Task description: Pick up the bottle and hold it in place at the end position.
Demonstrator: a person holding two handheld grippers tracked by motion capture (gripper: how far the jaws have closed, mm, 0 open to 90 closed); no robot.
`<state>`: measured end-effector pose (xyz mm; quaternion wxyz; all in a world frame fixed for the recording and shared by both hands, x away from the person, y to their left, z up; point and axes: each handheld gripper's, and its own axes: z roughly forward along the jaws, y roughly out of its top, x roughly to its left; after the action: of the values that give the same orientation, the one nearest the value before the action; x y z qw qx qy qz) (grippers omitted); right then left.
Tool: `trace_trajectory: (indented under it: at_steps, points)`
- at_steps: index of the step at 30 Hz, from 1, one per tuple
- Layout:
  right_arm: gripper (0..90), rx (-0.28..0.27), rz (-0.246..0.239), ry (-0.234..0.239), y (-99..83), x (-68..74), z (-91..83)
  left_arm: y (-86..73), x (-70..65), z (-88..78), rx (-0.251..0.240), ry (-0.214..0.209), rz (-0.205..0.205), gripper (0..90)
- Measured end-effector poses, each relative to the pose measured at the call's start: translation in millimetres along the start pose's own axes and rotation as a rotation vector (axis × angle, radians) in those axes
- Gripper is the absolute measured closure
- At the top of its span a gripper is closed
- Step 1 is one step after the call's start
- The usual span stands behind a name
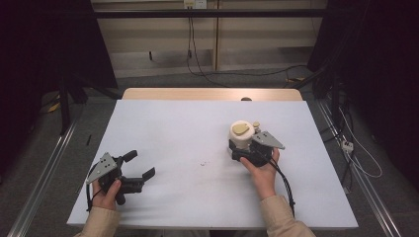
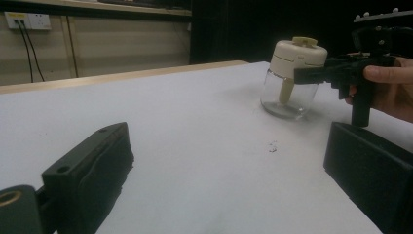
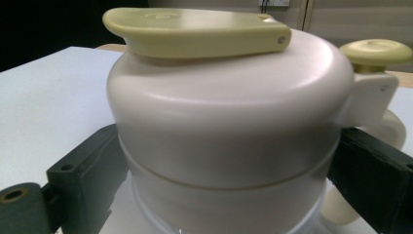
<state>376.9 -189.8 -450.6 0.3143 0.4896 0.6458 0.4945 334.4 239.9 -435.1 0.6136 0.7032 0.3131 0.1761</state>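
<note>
A jar [image 1: 242, 134] with a clear glass body, a cream lid and a flat yellow-green lever on top stands on the white table cover [image 1: 197, 113], right of centre. My right gripper [image 1: 239, 146] reaches it from the near side, its jaws pressed against both sides of the cream lid [image 3: 229, 122]. The left gripper view shows the jar [image 2: 293, 78] resting on the cover with the right gripper [image 2: 304, 73] at lid height. My left gripper [image 1: 141, 164] is at the front left, open, with nothing between its jaws.
A few small crumbs [image 1: 203, 163] lie on the cover between the two grippers. The wooden tabletop edge [image 1: 212, 94] shows at the far side. Cables and a power strip [image 1: 347, 145] lie on the floor to the right.
</note>
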Motion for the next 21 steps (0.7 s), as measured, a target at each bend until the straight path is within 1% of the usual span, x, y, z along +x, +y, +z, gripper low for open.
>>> trace_trajectory:
  at_steps: [1,2,8,12,21]
  points:
    - [4.7,0.007,-0.009,-0.002,1.4,0.6,2.6,0.0,0.3,0.0,0.001,-0.001,0.002,3.4]
    - [4.6,0.006,-0.003,-0.002,1.5,0.7,3.8,-0.1,0.4,0.1,0.001,0.0,0.002,3.4]
    - [4.6,0.017,-0.015,-0.006,2.2,1.2,9.7,-0.3,0.6,0.2,0.005,-0.003,0.001,3.4]
    - [5.1,0.019,0.008,-0.004,3.3,0.9,10.7,-0.3,0.9,0.2,0.006,-0.004,-0.001,3.4]
    - [5.8,-0.001,0.03,-0.012,2.3,1.1,12.5,-0.3,0.8,0.4,0.002,-0.007,-0.002,3.4]
